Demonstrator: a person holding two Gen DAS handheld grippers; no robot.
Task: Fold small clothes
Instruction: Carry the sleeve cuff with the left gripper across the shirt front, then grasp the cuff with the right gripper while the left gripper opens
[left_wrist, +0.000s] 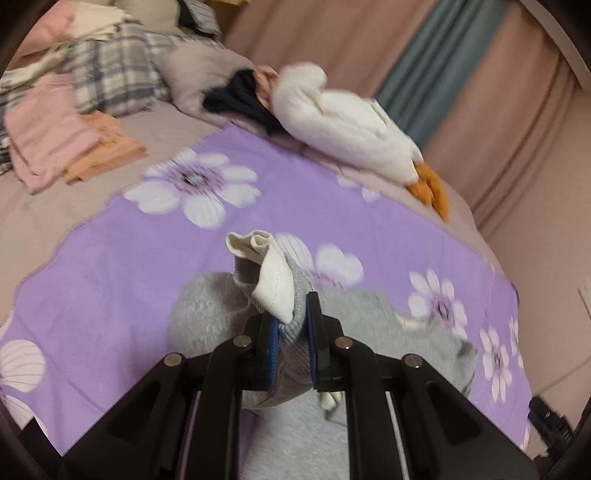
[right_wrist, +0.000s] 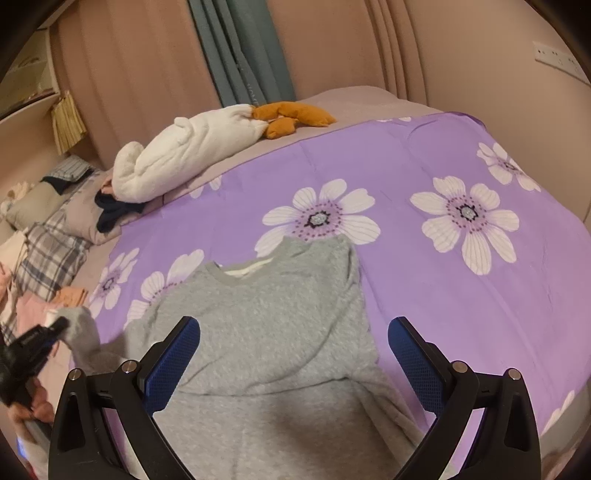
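Grey knit sweatshirt (right_wrist: 266, 332) lay spread on the purple floral bedsheet (right_wrist: 406, 258), soft and floppy, so I'd guess it drapes wherever you lift it and is best taken by cuffs or hem. Left gripper (left_wrist: 291, 325) had its fingers clamped on the ribbed sleeve cuff (left_wrist: 291, 332) with a cream lining poking out, while the right gripper (right_wrist: 293, 354) hung wide open and empty over the body. Hem was cut off at the bottom edge, and the far sleeve looked tucked under, hard to tell.

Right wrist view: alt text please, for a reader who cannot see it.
The open right hand-held gripper hovers over a grey sweater spread on a purple floral bedspread. At the left edge, the left hand-held gripper pinches the sweater's sleeve cuff.
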